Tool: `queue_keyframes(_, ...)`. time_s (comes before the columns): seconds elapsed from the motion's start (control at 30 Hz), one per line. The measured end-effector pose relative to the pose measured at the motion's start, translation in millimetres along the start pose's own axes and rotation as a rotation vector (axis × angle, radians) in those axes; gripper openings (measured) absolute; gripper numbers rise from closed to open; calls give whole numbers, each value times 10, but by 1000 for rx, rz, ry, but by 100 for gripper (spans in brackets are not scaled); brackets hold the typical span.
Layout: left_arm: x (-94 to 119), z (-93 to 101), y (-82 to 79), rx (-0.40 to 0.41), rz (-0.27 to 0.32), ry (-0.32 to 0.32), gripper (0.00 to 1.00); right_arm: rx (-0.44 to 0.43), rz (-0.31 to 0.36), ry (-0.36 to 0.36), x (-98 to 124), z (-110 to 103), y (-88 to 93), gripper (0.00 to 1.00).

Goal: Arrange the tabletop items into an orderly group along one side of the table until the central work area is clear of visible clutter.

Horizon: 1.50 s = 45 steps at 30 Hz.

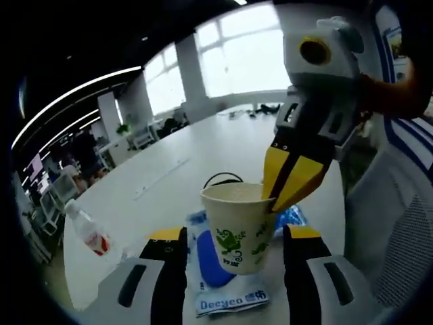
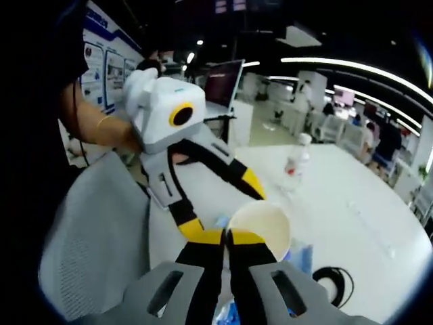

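Right gripper (image 2: 226, 238) has its yellow-tipped jaws pressed together on the near rim of the paper cup (image 2: 260, 229), pinching the wall between them, and in the left gripper view that same right gripper (image 1: 279, 196) comes in from above and grips the cup's (image 1: 238, 227) rim on its far side. Left gripper (image 1: 235, 238) has its jaws spread wide, one on each side of the cup, neither one touching it. The cup, white with green print, stands upright on a blue-and-white wipes packet (image 1: 226, 288) lying flat on the white table (image 1: 203, 149). Just behind the cup, a loop of black cable (image 1: 222, 178) peeks over the rim. Well off to the cup's left, near the table edge, a clear water bottle (image 1: 88, 230) with a red label leans at a tilt.
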<state>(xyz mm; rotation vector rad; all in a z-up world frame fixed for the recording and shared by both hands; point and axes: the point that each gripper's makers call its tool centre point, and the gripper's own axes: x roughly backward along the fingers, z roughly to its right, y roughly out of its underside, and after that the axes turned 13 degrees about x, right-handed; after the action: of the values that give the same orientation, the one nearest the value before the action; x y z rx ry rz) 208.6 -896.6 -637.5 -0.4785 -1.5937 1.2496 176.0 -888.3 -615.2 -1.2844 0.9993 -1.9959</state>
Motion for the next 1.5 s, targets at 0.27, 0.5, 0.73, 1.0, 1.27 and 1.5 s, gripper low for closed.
queue_keyframes(0.27, 2, 26, -11, 5, 1, 14, 50, 33, 1, -30, -11, -75, -43, 0)
queue_keyframes(0.5, 13, 87, 13, 15, -5, 35, 43, 65, 0, -31, -4, -75, -76, 0)
queue_keyframes(0.73, 4, 84, -2, 28, -2, 30, 41, 82, 0, -24, -2, -53, -98, 0)
queue_keyframes(1.0, 7, 85, 12, 28, -9, 25, 41, 93, 6, -16, 10, -35, -124, 0)
queue_keyframes(1.27, 7, 87, 33, 26, -21, 26, 39, 94, 2, -17, 10, -40, -129, 0)
queue_keyframes(1.5, 12, 95, 53, 29, -24, 29, 38, 59, 3, -27, 5, -49, -122, 0)
